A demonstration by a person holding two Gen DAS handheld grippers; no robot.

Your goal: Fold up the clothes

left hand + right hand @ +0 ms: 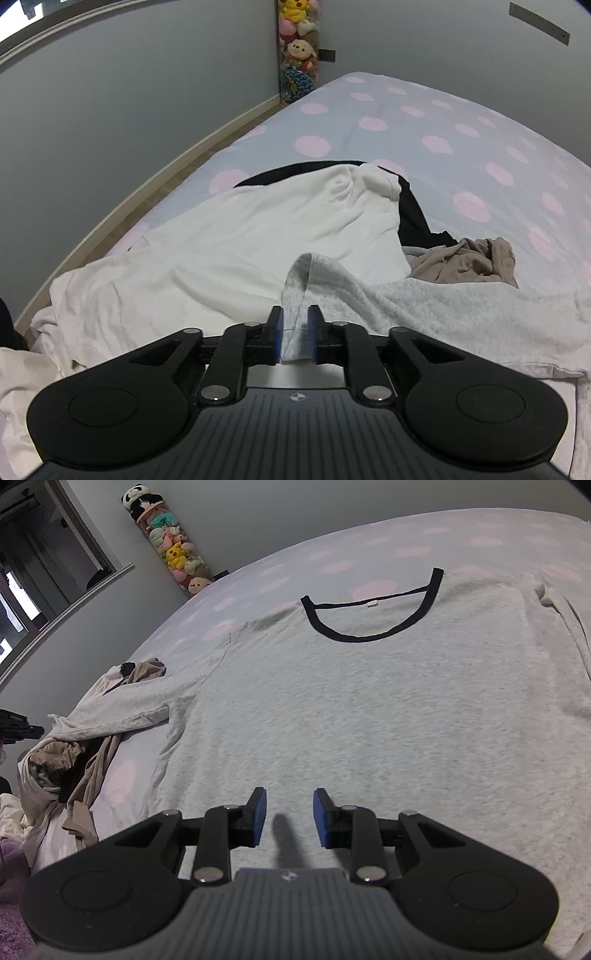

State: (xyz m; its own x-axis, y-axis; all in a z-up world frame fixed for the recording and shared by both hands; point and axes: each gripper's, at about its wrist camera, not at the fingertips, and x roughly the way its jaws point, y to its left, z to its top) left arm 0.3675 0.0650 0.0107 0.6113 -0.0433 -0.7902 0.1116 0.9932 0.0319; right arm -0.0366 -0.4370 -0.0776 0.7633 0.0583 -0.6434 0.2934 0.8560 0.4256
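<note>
Lying flat on the spotted bed sheet [266, 572], front up, is a pale grey shirt [369, 709] with a dark band round the neck opening [373, 637]. A small white tag [372, 604] is showing inside the back of the neck; any print on it is too small to read, and no other writing or brand is showing on the clothes. A small round emblem is sitting on each gripper body, not legible.

The right gripper [289, 818] is hovering over the lower part of the shirt with its blue pads apart and nothing between them. The left gripper [295, 334] is standing with a grey fabric edge [295, 291] of the shirt running up between its pads; the pads are nearly together, with slim gaps showing beside the cloth, so a firm pinch cannot be confirmed.

One grey sleeve [122, 709] is trailing off toward a heap of other clothes: a white garment [229, 236], a black one [413, 218] and a beige one [465, 262]. The black piece is mostly covered by the white one. The shirt's far sleeve is running out of the right wrist view. A clear tube of soft toys [177, 557] is standing in the corner.
</note>
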